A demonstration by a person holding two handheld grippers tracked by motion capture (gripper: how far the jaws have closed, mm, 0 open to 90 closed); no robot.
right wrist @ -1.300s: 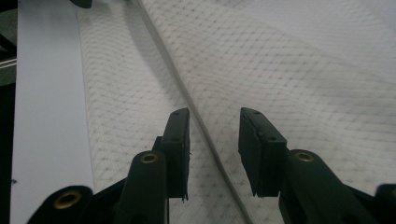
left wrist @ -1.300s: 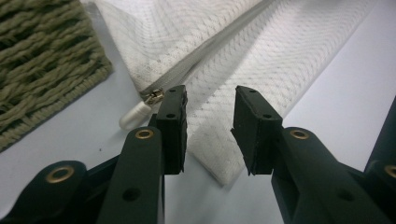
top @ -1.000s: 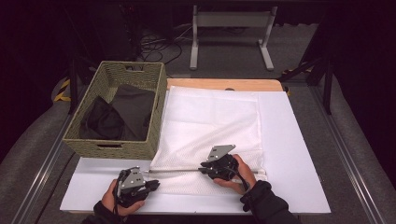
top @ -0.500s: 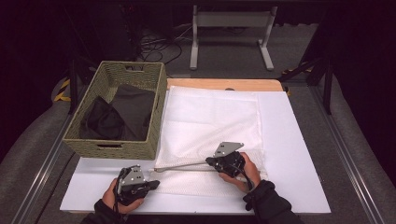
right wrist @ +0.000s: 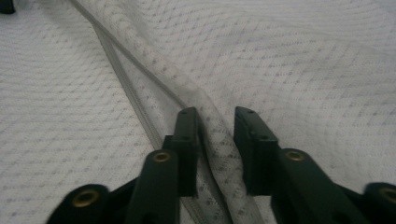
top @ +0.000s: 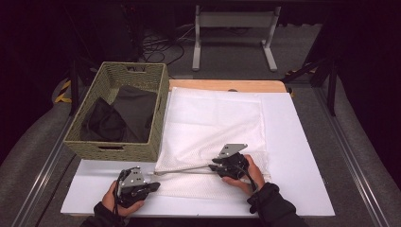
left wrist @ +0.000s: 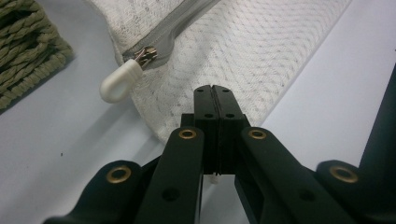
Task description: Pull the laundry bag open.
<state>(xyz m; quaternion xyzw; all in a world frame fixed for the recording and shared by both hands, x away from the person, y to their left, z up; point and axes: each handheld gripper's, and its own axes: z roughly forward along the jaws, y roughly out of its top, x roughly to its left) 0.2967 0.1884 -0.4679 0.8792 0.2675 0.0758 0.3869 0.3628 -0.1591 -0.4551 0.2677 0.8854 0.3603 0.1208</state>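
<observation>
Mesh laundry bag (top: 213, 127) lay flat mid-table on the white board (top: 302, 156), wicker basket (top: 118, 111) at its 9 o'clock. L gripper (left wrist: 215, 100) sat at the bag's 7 o'clock corner w/ jaws fully shut, apparently pinching the mesh edge; zipper pull (left wrist: 122, 83) at its 11 o'clock. R gripper (right wrist: 215, 126) had jaws partly apart, just been opening, raised zipper fold (right wrist: 205, 112) between them, not pressed.

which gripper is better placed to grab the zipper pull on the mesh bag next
Left, probably. The left gripper sits at the mesh bag corner, jaws shut, beside the white zipper pull. The right gripper is further along the zipper, jaws apart astride a fold of mesh.
</observation>
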